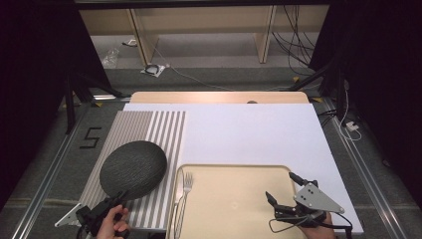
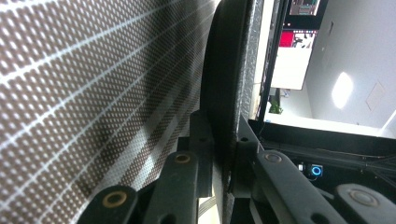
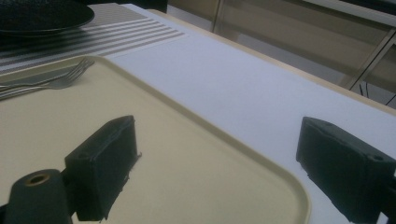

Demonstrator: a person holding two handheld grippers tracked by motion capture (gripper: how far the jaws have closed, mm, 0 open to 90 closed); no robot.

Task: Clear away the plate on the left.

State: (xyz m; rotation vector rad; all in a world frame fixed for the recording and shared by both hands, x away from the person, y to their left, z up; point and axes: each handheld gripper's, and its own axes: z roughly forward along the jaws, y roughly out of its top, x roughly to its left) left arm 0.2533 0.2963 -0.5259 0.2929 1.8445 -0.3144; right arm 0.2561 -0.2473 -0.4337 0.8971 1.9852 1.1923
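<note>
A dark, rough-textured round plate (image 1: 133, 169) lies over the striped placemat (image 1: 159, 129) at the left. My left gripper (image 1: 117, 198) is shut on its near rim. In the left gripper view the plate (image 2: 229, 70) is edge-on, pinched between the two jaws of the left gripper (image 2: 219, 156), with the placemat (image 2: 93, 93) beside it. I cannot tell whether the plate rests on the mat or hangs just above it. My right gripper (image 1: 281, 185) stands open over the right end of the beige tray (image 1: 234, 167), nothing between its fingers. The right gripper (image 3: 224, 163) straddles the tray's (image 3: 56, 121) rim.
A fork (image 1: 186, 184) and a second piece of cutlery lie along the tray's left side; the right gripper view has the fork (image 3: 60, 79) there too. A white sheet (image 1: 249, 134) covers the table. Beyond the far edge are a shelf and cables on the floor.
</note>
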